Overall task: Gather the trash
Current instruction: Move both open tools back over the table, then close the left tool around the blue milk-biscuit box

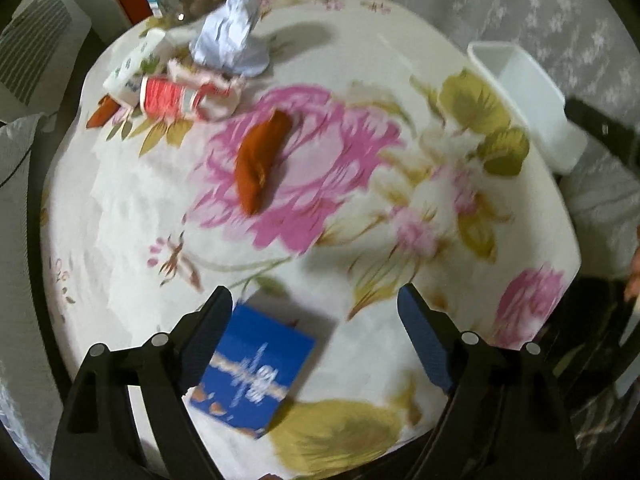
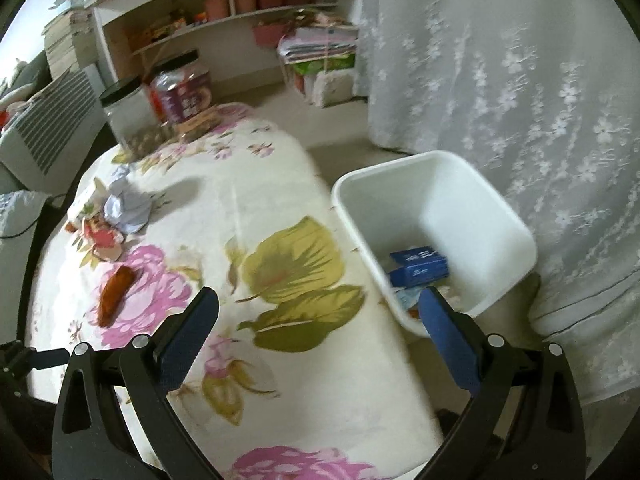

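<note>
My left gripper (image 1: 314, 292) hangs open over a table with a floral cloth (image 1: 120, 220). A blue box (image 1: 256, 372) lies flat on the cloth between its fingers, close to the left finger, and no pad presses on it. Farther off lie an orange-brown wrapper (image 1: 260, 164), a red and pink wrapper (image 1: 176, 98), a white carton (image 1: 132, 68) and crumpled white paper (image 1: 232, 36). My right gripper (image 2: 318, 296) is open and holds nothing, above the table's right edge beside a white bin (image 2: 432, 200). Blue boxes (image 2: 420, 266) lie in the bin.
Two black-lidded jars (image 2: 128, 116) (image 2: 182, 88) stand at the table's far end. A flowered curtain (image 2: 520, 100) hangs behind the bin, and shelves (image 2: 240, 4) line the back wall. The white bin (image 1: 528, 96) sits off the table's right side.
</note>
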The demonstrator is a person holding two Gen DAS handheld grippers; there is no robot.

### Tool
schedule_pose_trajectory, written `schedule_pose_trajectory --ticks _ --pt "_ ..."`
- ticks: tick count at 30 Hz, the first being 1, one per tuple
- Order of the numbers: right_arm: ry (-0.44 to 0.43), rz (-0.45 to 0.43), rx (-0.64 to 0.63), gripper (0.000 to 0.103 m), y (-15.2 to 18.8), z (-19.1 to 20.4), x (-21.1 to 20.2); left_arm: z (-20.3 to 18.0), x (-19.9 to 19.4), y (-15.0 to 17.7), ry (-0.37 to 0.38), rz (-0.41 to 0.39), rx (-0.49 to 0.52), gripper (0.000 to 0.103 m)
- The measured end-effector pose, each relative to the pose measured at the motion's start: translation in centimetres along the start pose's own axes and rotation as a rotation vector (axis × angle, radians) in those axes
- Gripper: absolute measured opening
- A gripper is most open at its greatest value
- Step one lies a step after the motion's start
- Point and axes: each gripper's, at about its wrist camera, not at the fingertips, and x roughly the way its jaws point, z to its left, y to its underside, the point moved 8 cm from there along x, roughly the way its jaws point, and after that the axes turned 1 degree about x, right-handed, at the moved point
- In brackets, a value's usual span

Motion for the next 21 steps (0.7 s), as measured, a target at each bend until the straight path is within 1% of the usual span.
schedule_pose_trajectory --ticks 2,6,10,15,16,18,19,21 --pt "-0.009 0.008 -0.010 0.096 0.2 1.0 0.2 0.7 0.6 1.2 -0.004 0.038 0.016 0.084" --pt "-0.022 0.033 -0.034 0.096 0.7 2.8 0.9 1.6 1.8 3.4 -0.005 0.086 0.036 0.084" --pt "-0.029 0.055 -0.061 0.096 1.0 4.5 1.6 2.1 2.5 4.9 -0.014 0.116 0.068 0.084" --pt "-0.022 0.080 -0.102 0.096 1.5 6.2 2.6 3.1 3.5 6.6 -0.002 0.143 0.047 0.084" --pt "-0.025 0.091 -0.115 0.096 1.7 6.7 2.8 3.3 3.6 6.8 -0.001 0.143 0.044 0.081" --pt "-0.032 0.109 -0.142 0.096 2.1 7.7 3.2 3.7 3.4 7.0 0.004 0.127 0.038 0.071" --pt "-0.034 0.117 -0.158 0.096 2.3 8.3 3.4 4.0 3.2 7.3 0.004 0.119 0.035 0.061" --pt "-0.042 0.132 -0.192 0.096 2.6 9.4 3.7 4.6 2.8 7.5 0.026 0.109 0.015 0.058"
